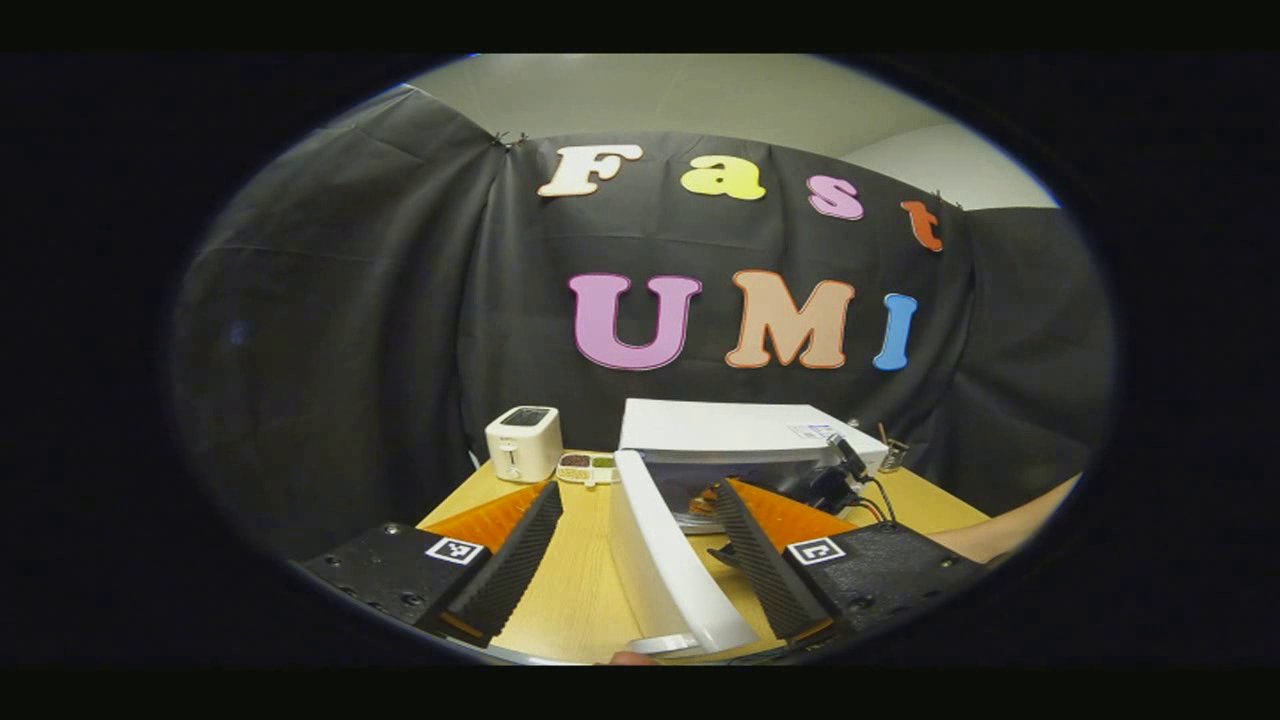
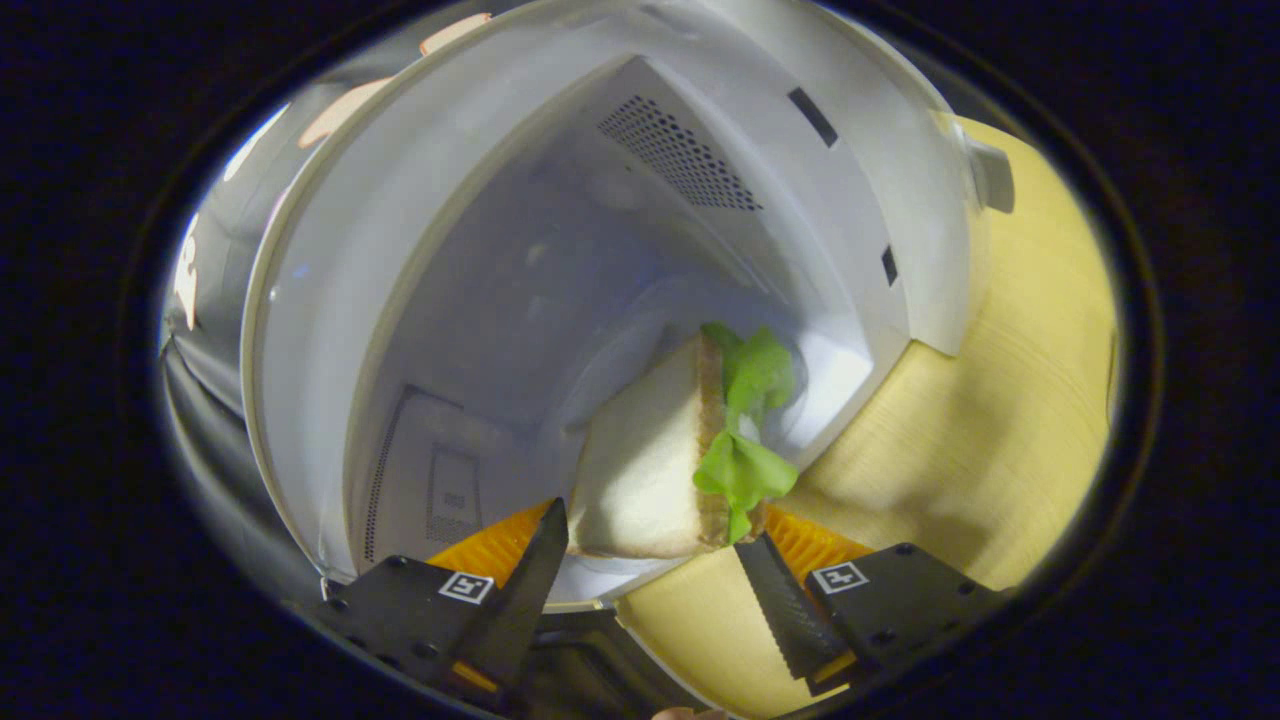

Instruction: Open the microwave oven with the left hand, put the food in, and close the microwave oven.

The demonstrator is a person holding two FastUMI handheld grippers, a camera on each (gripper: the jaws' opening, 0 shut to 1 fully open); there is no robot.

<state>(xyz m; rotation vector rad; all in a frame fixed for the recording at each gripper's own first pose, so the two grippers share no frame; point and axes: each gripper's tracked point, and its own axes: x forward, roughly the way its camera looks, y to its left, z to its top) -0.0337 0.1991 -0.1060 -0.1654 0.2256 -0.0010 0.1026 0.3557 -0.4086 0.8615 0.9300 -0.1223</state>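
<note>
While the right gripper clamps the white-bread sandwich with green lettuce at the mouth of the white microwave oven, the cavity lies straight ahead; the left gripper, spread wide, straddles the white microwave door.

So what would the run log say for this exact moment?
door: open | left gripper: open around door | right gripper: holding sandwich at microwave mouth

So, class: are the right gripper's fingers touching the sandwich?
Touching. The right gripper view shows the sandwich wedged between both fingers, each pressing a side, at the microwave opening.
</note>
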